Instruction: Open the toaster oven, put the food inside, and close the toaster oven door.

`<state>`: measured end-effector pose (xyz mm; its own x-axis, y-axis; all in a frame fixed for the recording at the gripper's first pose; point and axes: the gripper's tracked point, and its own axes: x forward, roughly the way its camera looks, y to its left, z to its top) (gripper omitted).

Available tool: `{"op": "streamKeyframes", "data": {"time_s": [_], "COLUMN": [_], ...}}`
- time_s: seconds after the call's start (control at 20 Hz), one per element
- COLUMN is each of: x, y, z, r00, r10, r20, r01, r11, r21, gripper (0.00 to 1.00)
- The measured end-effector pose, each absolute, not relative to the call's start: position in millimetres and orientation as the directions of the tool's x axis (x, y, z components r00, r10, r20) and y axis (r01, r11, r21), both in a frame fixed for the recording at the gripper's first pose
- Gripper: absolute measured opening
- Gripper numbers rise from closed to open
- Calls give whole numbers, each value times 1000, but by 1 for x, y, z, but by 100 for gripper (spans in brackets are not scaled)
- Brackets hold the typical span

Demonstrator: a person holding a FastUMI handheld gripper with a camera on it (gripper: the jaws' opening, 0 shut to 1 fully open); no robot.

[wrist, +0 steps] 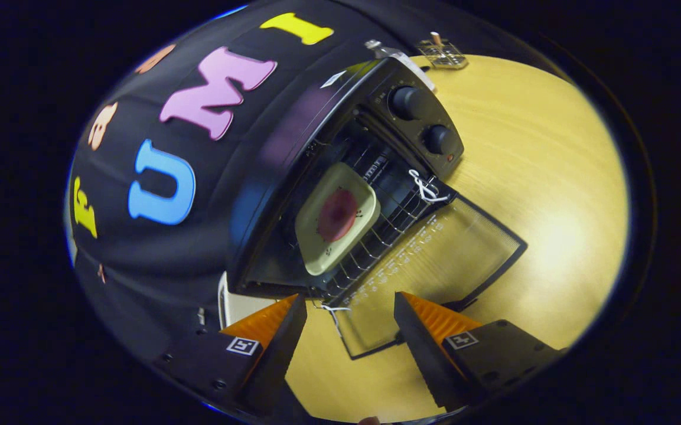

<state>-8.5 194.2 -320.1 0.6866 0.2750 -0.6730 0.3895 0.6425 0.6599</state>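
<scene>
I see my gripper (349, 321) spread wide and empty just short of the black toaster oven (340, 177), its glass drop-down door (435, 265) lying open directly ahead, free edge crosswise, pale square plate of reddish food (336, 217) already on the rack.

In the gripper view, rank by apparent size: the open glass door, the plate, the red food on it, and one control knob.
1. Glass door, lying open.
2. Plate, on the oven rack.
3. Red food.
4. Upper control knob, though not much smaller than the food.
Gripper open, empty.
</scene>
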Motion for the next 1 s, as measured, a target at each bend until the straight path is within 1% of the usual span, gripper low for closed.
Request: {"op": "streamKeyframes", "data": {"time_s": [0.15,0.25,0.35,0.6,0.8,1.0], "x": [-34,-53,-68,-81,-80,-73], "y": [182,182,181,189,190,191], "z": [-329,-334,-343,-375,-397,-420], "r00": [645,604,553,478,460,442], "r10": [250,244,215,161,117,79], "r20": [-722,-759,-805,-864,-880,-894], "r01": [283,203,149,93,23,29], "r11": [799,874,925,968,989,994], "r21": [530,442,350,232,143,102], "gripper": [98,98,99,99,100,99]}}
